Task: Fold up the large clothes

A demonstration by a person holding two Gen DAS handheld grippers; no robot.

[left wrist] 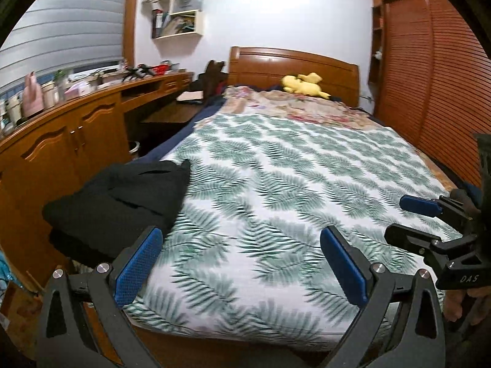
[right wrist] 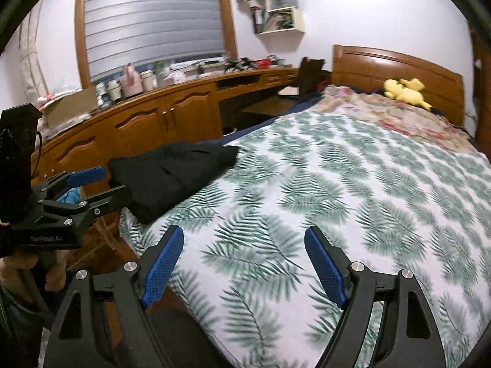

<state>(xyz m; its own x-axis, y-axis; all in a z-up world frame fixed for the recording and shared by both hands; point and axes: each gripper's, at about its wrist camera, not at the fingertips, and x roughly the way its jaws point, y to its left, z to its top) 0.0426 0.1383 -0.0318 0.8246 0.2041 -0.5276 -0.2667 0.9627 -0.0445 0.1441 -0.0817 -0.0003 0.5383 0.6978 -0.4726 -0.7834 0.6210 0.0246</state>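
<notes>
Left gripper (left wrist: 242,256): jaws spread wide, nothing between the blue pads; only the bedspread shows in the gap. Right gripper (right wrist: 244,256): jaws likewise wide apart and empty. Both hover over the foot end of the bed, pointed toward the headboard (left wrist: 293,70).

Folded black garment (left wrist: 122,202) lies at the left near corner of the bed, on the leaf-print bedspread (left wrist: 291,190), its outer edge reaching past the side of the mattress. It sits just ahead of the left gripper's left pad; contact between them cannot be told. From the right wrist view the same garment (right wrist: 172,174) is well left of the right gripper.

Each camera catches the other gripper at its frame edge, with a hand (right wrist: 27,266) on the handle of the left one.

Other: floral blanket (left wrist: 294,110) at the head of the bed, yellow plush toy (left wrist: 302,84) on it. Wooden cabinet run (left wrist: 61,141) along the left wall, its tabletop cluttered. Louvred wardrobe doors (left wrist: 429,92) on the right.
</notes>
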